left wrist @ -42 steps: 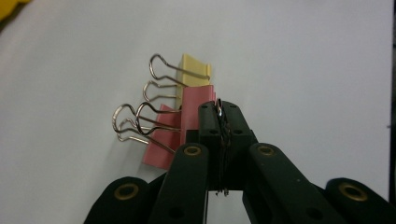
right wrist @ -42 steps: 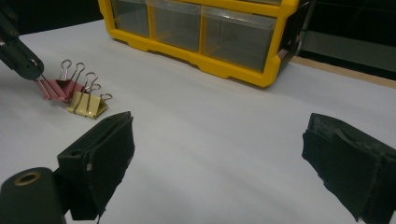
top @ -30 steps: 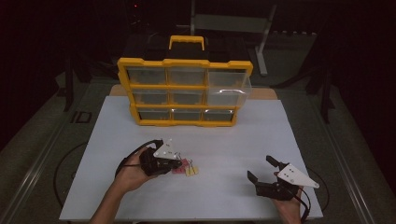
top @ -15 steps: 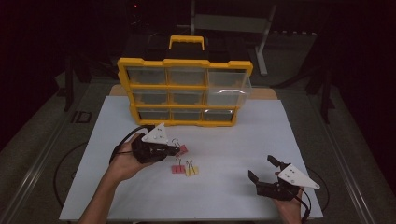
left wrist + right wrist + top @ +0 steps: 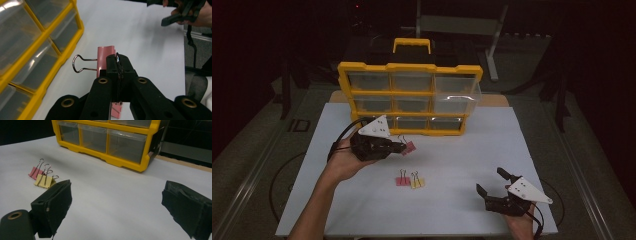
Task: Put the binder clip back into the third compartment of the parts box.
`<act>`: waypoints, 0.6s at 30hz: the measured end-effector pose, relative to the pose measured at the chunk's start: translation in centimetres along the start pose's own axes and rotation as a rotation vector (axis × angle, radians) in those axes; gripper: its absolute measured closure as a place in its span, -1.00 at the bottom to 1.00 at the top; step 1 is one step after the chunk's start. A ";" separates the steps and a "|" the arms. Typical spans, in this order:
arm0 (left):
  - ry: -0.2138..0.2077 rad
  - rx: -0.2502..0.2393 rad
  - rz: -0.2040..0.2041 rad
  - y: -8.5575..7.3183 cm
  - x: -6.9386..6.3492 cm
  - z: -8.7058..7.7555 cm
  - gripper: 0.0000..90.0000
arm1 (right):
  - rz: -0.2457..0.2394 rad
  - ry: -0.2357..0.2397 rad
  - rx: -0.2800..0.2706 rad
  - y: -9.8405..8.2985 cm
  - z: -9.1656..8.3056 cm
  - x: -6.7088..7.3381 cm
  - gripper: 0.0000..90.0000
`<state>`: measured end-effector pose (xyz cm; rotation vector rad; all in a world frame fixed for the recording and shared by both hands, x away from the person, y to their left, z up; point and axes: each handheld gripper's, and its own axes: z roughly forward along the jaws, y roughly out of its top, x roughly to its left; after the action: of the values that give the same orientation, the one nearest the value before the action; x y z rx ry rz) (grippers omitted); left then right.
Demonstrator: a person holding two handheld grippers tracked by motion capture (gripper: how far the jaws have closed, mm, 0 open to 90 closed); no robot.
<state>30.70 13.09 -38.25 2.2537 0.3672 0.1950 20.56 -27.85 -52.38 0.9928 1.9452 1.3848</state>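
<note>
Above the white sheet [image 5: 362, 210], your left gripper [image 5: 403, 146] now carries the pink metal binder clip with wire handles [image 5: 409, 146], its jaws clamped tight on one wire handle so that the pink body sticks out to the side of the tips. A second ago that gripper sat low on the sheet among the clips; since then it has lifted and swung toward the yellow plastic organiser with clear drawers [image 5: 409, 97], and the clip has come up with it. In the left gripper view the clip [image 5: 105, 60] hangs clear of the sheet, near the organiser's lower corner [image 5: 37, 82] but not touching it.

Two clips stay behind on the sheet: a second pink binder clip [image 5: 402, 181] and a yellow binder clip [image 5: 417, 182], lying just beside each other.

Your right gripper [image 5: 493, 187] has kept its place at the near right of the sheet, jaws spread wide with nothing between them.

The pick looks done, so the carry to a drawer is likely next. The drawers on the organiser's left appear closed; one at the upper right seems to stand out a little, so you'd need an opening before you let go.
</note>
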 end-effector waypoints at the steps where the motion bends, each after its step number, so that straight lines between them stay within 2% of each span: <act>1: 0.002 -0.003 0.004 0.2 0.1 -0.1 1.00 | 0.000 0.000 0.000 0.0 0.0 0.0 -0.80; 18: -0.014 -0.005 0.020 3.6 1.8 -1.4 1.00 | -0.008 0.002 0.001 0.0 0.1 0.2 -0.80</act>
<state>32.71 12.47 -34.53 2.2530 0.3370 0.1903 20.51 -27.69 -52.41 0.9831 1.9493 1.3807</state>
